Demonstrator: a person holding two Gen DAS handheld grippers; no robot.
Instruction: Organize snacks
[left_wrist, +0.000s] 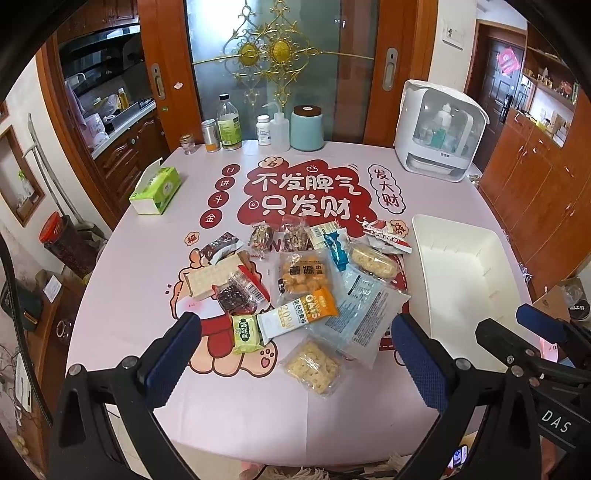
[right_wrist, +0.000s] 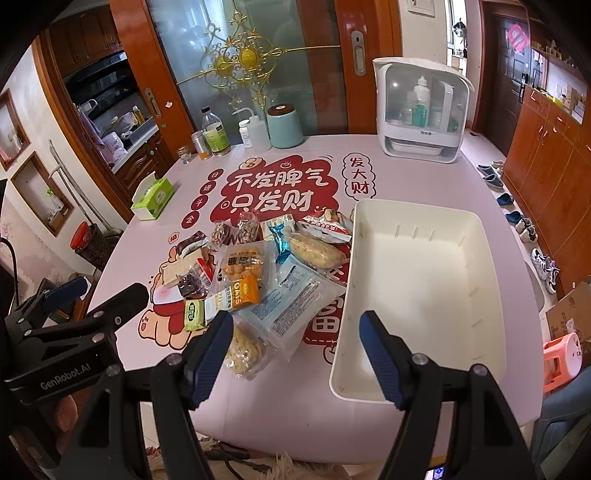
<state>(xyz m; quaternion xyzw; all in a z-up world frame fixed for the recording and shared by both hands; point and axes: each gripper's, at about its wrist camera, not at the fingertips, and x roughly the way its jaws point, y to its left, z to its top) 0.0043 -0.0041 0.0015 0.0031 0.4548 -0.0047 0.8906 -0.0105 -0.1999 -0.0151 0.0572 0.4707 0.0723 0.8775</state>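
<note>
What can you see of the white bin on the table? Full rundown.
The white bin is a rectangular, open-topped tub, plastic by the look, matte cream-white. Small slot ribs line its inner walls. It is empty and sits flat on the pink table cover, to the right of the snack pile. Whether the nearest packets touch its left wall is unclear.

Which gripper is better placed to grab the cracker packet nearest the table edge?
Probably the left gripper: its open jaws already frame the cracker packet. The right gripper, also open, hangs between that packet and the empty white bin.
</note>
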